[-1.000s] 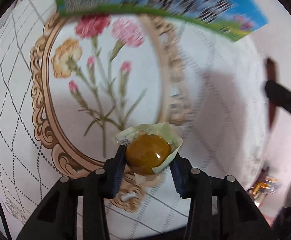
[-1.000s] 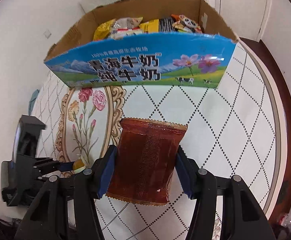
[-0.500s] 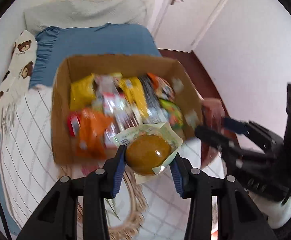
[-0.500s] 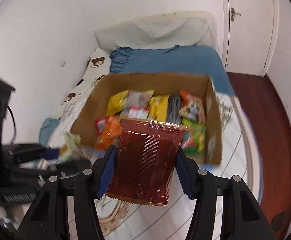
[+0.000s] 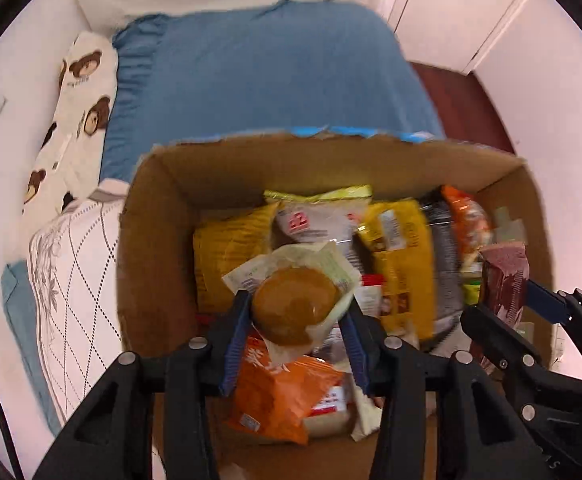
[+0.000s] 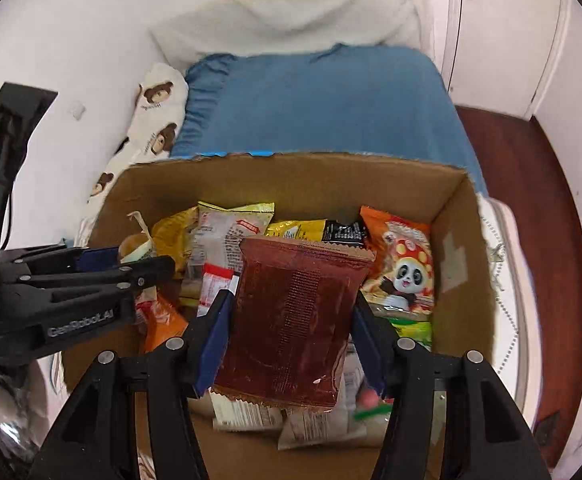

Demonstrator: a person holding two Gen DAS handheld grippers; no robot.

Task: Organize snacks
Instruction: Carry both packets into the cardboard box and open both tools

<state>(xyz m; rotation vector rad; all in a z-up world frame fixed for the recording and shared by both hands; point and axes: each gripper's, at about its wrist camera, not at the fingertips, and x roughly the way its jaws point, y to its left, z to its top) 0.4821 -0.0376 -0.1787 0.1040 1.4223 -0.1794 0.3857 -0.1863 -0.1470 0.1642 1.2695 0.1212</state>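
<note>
- Both tools have travelled from above the flowered cloth to over the open cardboard box (image 6: 457, 248), which fills the middle of each wrist view now instead of sitting ahead.
- Left tool (image 5: 296, 322) is clamped on a small round brown snack in a pale wrapper (image 5: 297, 308), held above the packets in the near left part of the box.
- Below and just ahead of that tool lies an orange packet (image 5: 279, 400); farther ahead are a yellow bag (image 5: 227, 252) and a white packet with a red label (image 5: 311, 224).
- Right tool (image 6: 289, 336) is closed on a dark red flat packet (image 6: 291, 320), gripped by its two side edges and standing upright over the box's middle.
- Just to the right of that packet lies an orange panda packet (image 6: 401, 264); a yellow and black packet (image 6: 323, 230) lies ahead of it.
- From the right wrist view, the left tool (image 6: 131, 256) reaches in from the left, its wrapped snack (image 6: 133, 246) poking out over the box's left wall.
- Beyond the box are a blue bedspread (image 6: 323, 100) and a bear-print pillow (image 6: 155, 120).
</note>
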